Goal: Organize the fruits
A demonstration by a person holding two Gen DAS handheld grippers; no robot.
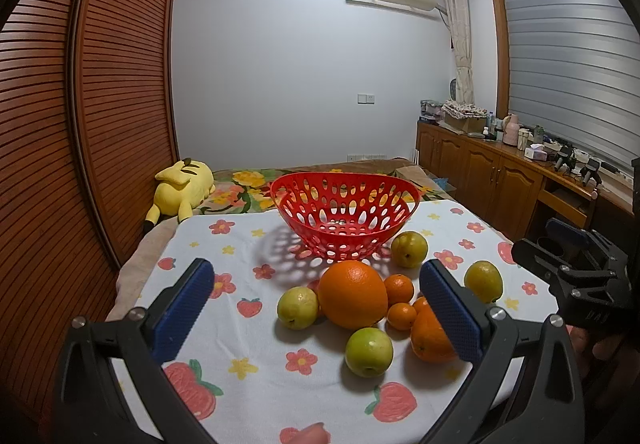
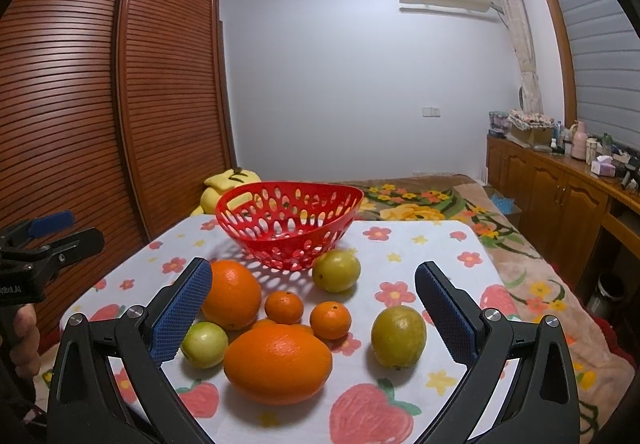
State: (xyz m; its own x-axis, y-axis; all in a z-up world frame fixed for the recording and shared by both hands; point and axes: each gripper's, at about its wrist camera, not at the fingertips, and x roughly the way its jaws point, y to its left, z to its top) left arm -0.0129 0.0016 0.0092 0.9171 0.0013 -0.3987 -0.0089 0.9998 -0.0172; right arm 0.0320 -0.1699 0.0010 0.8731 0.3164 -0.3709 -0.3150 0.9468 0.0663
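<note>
Left tongs [image 1: 316,318] spread, holding nothing; right tongs [image 2: 314,314] spread too, also holding nothing. Red basket [image 2: 288,222] holds no fruit, far centre of the bench [image 2: 420,256]. Two oranges [image 2: 278,362], tangerines [image 2: 330,319] and green fruits [image 2: 398,336] lie clustered just near of it.

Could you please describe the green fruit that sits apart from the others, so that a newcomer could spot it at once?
Start at the red basket on the flowered cloth; the fruit lies in front of it. Most of it crowds around two big oranges, but one yellow-green fruit lies alone to the right, touching nothing. The other green ones are beside the basket or the oranges.
</note>
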